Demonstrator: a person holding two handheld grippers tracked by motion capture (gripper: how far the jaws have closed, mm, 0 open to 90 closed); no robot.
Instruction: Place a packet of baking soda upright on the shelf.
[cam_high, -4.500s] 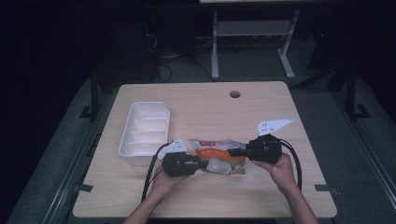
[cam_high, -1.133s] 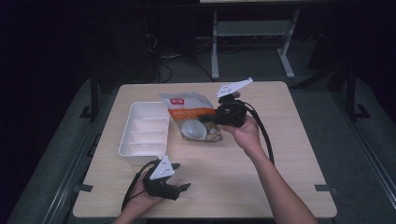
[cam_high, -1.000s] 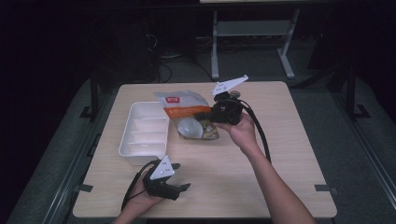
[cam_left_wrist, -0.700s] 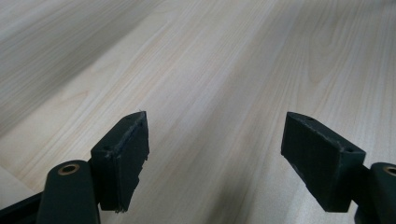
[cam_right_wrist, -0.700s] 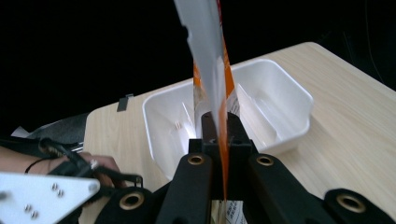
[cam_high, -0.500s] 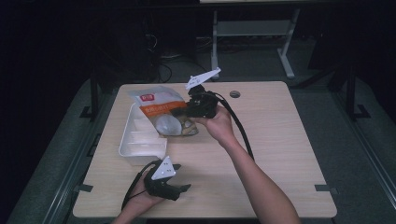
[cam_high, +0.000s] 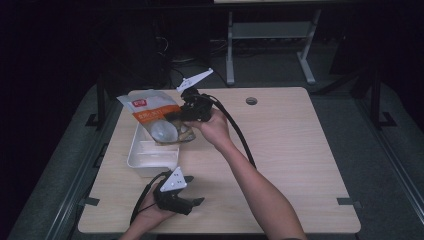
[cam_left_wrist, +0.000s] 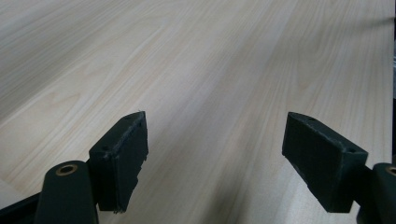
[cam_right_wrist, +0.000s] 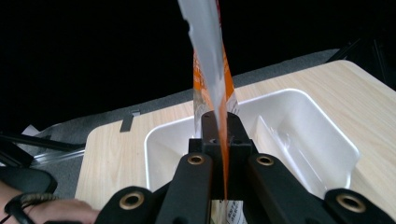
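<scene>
An orange and clear snack bag (cam_high: 155, 117) hangs in the air over the far end of a white divided tray (cam_high: 141, 159). My right gripper (cam_high: 186, 111) is shut on the bag's edge. In the right gripper view the jaws pinch the thin bag (cam_right_wrist: 211, 65) edge-on, with the white tray (cam_right_wrist: 299, 119) just below it. My left gripper (cam_high: 192, 202) rests low at the table's near edge, in front of the tray. Its fingers (cam_left_wrist: 122, 158) stand wide open over bare wood, holding nothing.
The light wooden table (cam_high: 295, 150) has a small round cable hole (cam_high: 251, 101) at its far side. A metal stand (cam_high: 270, 35) rises behind the table on the dark floor. Dark floor surrounds the table.
My right gripper has carried the bag leftward from the table's middle to above the tray. My left gripper let go earlier and has stayed at the near edge.
</scene>
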